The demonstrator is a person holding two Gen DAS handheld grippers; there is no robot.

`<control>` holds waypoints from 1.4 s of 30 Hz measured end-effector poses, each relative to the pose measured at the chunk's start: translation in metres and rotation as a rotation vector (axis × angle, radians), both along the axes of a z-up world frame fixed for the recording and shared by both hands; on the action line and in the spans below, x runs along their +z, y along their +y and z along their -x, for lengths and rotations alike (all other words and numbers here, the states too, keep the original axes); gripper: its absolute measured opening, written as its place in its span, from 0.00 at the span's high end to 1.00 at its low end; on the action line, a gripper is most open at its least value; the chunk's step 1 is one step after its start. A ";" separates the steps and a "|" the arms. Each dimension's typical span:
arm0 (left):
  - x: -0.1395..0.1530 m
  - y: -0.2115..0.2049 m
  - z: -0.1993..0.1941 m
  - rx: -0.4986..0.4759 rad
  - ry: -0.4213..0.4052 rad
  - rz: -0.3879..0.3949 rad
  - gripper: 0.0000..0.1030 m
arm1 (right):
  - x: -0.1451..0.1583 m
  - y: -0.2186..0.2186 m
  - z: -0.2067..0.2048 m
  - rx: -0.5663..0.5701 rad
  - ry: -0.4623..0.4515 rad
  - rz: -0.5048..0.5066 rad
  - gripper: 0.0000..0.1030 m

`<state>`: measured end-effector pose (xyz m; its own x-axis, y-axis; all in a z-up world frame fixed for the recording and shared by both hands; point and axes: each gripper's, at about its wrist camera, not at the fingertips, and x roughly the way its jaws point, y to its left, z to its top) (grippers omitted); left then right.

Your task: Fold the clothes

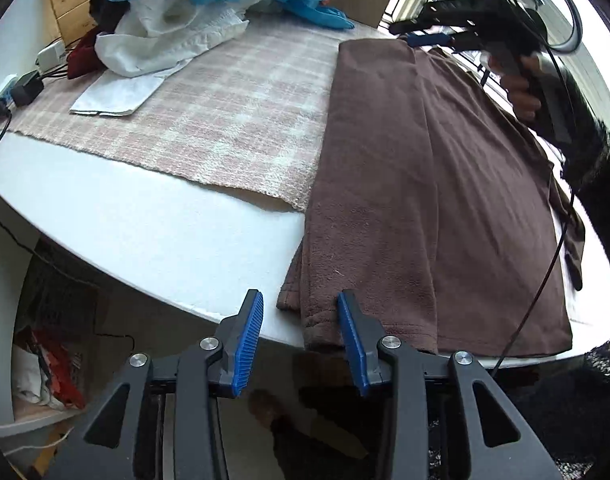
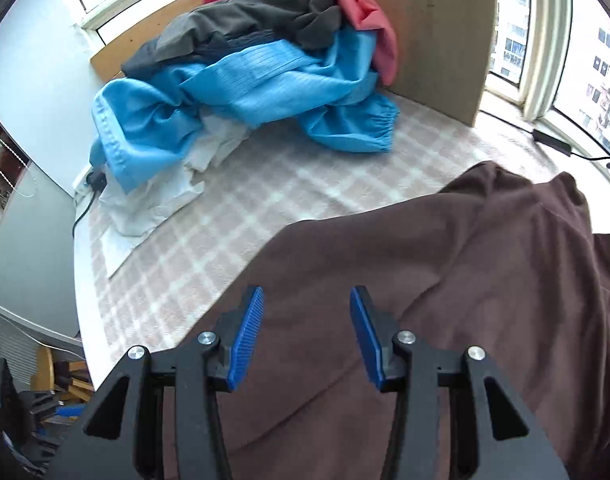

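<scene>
Both grippers held wide and empty at the brown garment
The left gripper (image 1: 300, 336) is poised at the hem, the right gripper (image 2: 306, 334) above the brown garment (image 1: 425, 200) – spread lengthwise on the table (image 1: 145, 232); a single-layer pinch could undo the fold – the overhanging hem could drag it off

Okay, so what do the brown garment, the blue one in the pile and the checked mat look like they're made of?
Brown garment: soft matte knit, probably cotton jersey or light fleece; the surface is faintly fuzzy with lint.
Blue garment: thin smooth woven cloth, possibly synthetic; slight sheen, a fine grid pattern, a gathered cuff.
Checked mat: looped, terry-like textile; nubby pile and a thick edge.
</scene>
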<state>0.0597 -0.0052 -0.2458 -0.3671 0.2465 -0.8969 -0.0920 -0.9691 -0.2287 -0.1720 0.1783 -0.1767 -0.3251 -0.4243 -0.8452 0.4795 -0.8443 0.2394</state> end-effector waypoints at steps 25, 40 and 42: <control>0.065 0.052 -0.020 -0.426 0.220 -0.035 0.88 | -0.020 0.036 0.015 -0.298 -0.100 0.125 0.97; 0.024 0.131 -0.035 -0.755 0.020 -0.071 0.80 | -0.065 0.181 -0.043 -0.638 -0.126 -0.056 0.97; 0.036 0.112 -0.044 -0.750 0.036 -0.089 0.75 | -0.065 0.190 -0.050 -0.651 -0.152 -0.056 0.90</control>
<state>0.1034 0.1073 -0.2102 -0.1008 0.5126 -0.8527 -0.7287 -0.6216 -0.2875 -0.1220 0.3678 -0.2417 -0.3755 -0.1362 -0.9167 -0.1675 -0.9629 0.2116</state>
